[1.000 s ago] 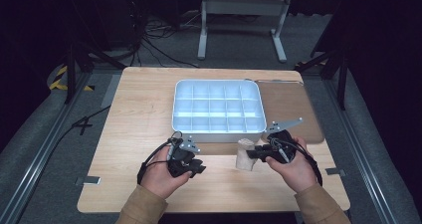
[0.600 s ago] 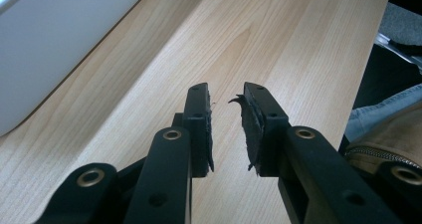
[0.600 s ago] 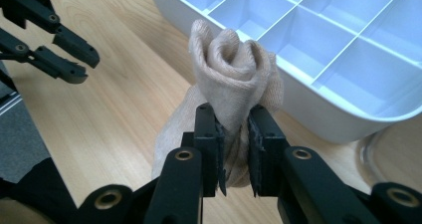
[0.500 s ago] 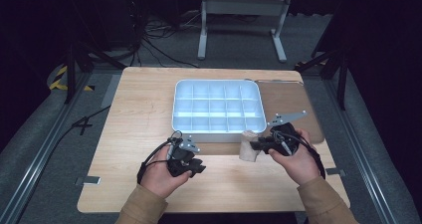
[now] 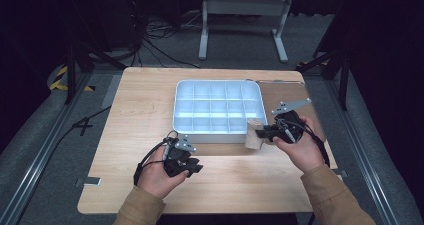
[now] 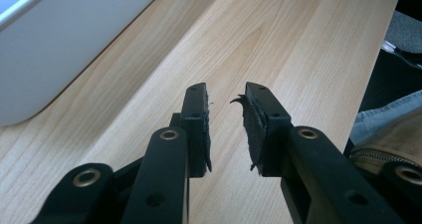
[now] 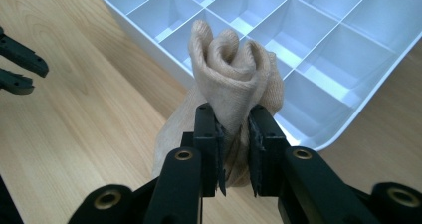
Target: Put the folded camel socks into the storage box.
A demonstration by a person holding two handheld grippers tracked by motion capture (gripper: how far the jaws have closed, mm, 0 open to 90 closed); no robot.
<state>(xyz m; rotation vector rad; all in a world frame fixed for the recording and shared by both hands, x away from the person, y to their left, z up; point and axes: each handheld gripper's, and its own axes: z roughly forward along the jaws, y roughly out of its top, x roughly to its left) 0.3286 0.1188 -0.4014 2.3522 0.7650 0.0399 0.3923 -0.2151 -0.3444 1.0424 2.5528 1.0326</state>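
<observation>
wooden table [image 5: 140, 115] first, then the white compartment tray [image 5: 218, 130]. the right gripper [image 7: 234, 149] is clamped on a rolled beige sock [image 7: 234, 69], lifted at the tray's near right corner: the carry step. next, lower it into a cell. the left gripper [image 6: 226, 129] rests empty, its jaws having just eased further apart.

I am seeing a wooden table [image 5: 130, 110] standing on grey carpet [image 5: 45, 150]. Black cables [image 5: 155, 45] are lying beyond it, beside a metal stand [image 5: 242, 7].

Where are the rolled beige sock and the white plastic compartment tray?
rolled beige sock [image 7: 234, 69], right gripper view, on its rolled top.
white plastic compartment tray [image 5: 215, 135], high view, on its near wall.
</observation>
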